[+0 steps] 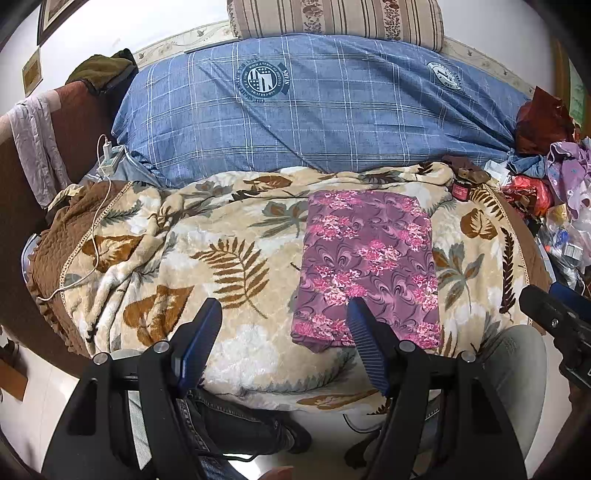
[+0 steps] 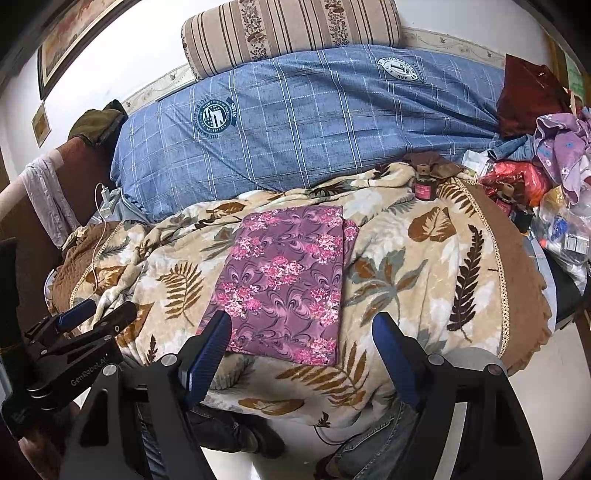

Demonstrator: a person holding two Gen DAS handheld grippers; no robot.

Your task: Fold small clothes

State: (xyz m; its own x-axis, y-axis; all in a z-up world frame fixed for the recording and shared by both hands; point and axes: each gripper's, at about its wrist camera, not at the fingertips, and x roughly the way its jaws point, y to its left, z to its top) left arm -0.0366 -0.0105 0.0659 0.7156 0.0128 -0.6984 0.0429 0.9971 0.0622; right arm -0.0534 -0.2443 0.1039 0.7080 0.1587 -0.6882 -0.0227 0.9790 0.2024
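Folded purple floral cloth (image 1: pixel 369 269) lies flat as a neat rectangle on the leaf-print blanket (image 1: pixel 229 258) covering the bed, right of centre in the left wrist view and centred in the right wrist view (image 2: pixel 284 284).

Left gripper (image 1: pixel 284 321): jaws spread wide, grasping nothing; its right finger overlaps the cloth's near edge in the view, contact not determinable. Right gripper (image 2: pixel 306 332): jaws released, wide apart, holding nothing, hanging over the near edge of the cloth.

Behind the blanket: blue plaid duvet (image 1: pixel 314 118), with a striped cushion (image 1: pixel 336 20) above it. Small red-labelled jar (image 2: pixel 423 188) stands on the blanket's far right. Clothes pile (image 2: pixel 561 147) at far right. White charger cable (image 1: pixel 98 236) trails on the left.
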